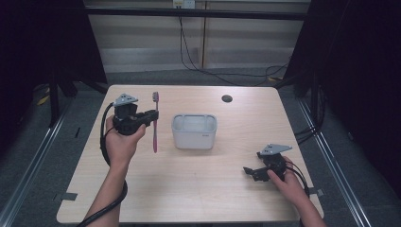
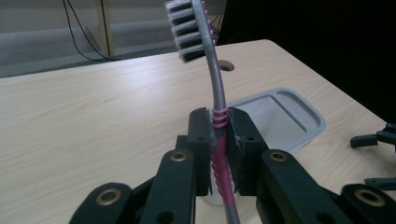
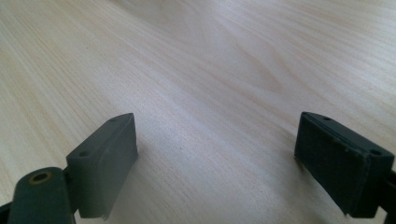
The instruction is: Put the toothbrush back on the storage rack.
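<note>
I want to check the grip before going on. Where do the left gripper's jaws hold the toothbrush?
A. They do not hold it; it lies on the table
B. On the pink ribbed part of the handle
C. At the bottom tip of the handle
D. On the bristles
B: in the left gripper view the left gripper has both jaws closed on the pink ribbed handle of the toothbrush, with the bristles well above them.

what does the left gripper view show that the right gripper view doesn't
The left gripper view shows the left hand-held gripper shut on a pink and grey toothbrush, bristle head up, with a grey open container beyond and a round hole in the tabletop. The right gripper view shows the right hand-held gripper, jaws wide apart, holding nothing, low over bare wood. Both show the light wooden table.
</note>
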